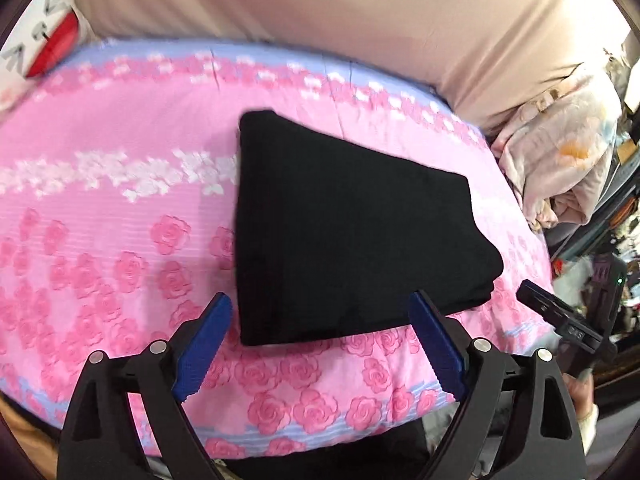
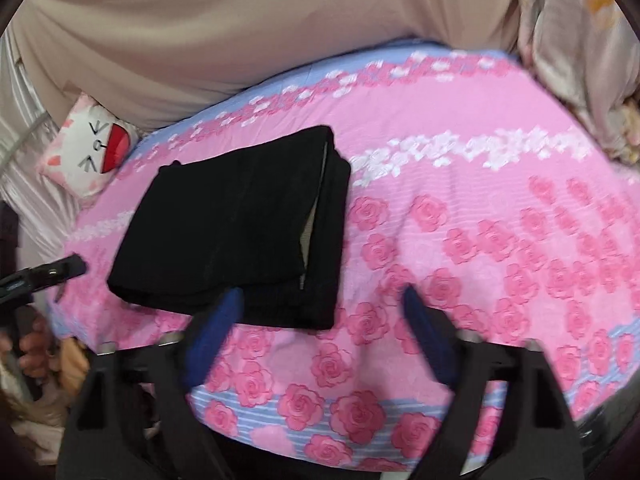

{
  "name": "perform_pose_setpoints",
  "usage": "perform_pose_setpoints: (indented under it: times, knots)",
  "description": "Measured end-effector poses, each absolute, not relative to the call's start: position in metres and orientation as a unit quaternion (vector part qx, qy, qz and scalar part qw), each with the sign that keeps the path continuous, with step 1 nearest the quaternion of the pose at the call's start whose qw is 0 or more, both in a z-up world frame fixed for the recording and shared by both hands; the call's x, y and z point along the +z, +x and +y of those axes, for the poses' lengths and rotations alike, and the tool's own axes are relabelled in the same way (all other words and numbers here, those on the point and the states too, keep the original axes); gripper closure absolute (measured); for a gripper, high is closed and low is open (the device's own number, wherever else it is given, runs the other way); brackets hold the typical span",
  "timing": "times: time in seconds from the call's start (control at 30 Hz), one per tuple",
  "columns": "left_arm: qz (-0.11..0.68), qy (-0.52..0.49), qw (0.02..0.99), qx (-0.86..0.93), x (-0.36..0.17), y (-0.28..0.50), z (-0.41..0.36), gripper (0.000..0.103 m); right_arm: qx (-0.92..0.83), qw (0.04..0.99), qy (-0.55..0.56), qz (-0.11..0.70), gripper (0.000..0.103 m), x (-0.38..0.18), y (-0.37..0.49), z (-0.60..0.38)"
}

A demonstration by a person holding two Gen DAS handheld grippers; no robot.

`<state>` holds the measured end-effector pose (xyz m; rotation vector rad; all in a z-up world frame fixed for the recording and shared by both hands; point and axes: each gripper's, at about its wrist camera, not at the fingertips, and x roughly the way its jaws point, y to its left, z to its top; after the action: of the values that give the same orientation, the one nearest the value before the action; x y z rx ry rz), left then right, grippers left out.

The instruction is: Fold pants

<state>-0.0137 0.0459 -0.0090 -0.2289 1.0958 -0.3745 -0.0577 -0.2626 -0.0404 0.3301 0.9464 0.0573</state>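
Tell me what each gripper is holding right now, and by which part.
Nothing is held. The left gripper and the right gripper both stand open, their blue pads clear of the folded black pants, which lie free on the pink rose bedspread.

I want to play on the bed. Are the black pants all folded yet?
Nearly! Done: the black pants lie in a flat folded stack on the pink rose bedspread. In hand: nothing; the left gripper and right gripper are both open and empty. Left: maybe tidying the stack's uneven edge.
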Motion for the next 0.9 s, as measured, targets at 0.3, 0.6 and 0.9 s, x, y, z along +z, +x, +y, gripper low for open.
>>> perform_pose_setpoints:
  times: [0.3,0.6,0.9]
  knots:
    - [0.603,-0.170,0.754,-0.198,-0.051,0.032,0.063,0.016,0.130,0.797,0.294,0.511,0.010,-0.076,-0.025,-0.296]
    - [0.649,-0.213,0.692,-0.233,-0.079,0.052,0.063,0.016,0.161,0.753,0.328,0.547,0.009,-0.097,0.000,-0.295]
    - [0.661,-0.181,0.688,-0.238,-0.081,0.059,0.039,0.012,0.189,0.734,0.334,0.561,0.009,-0.103,0.024,-0.278]
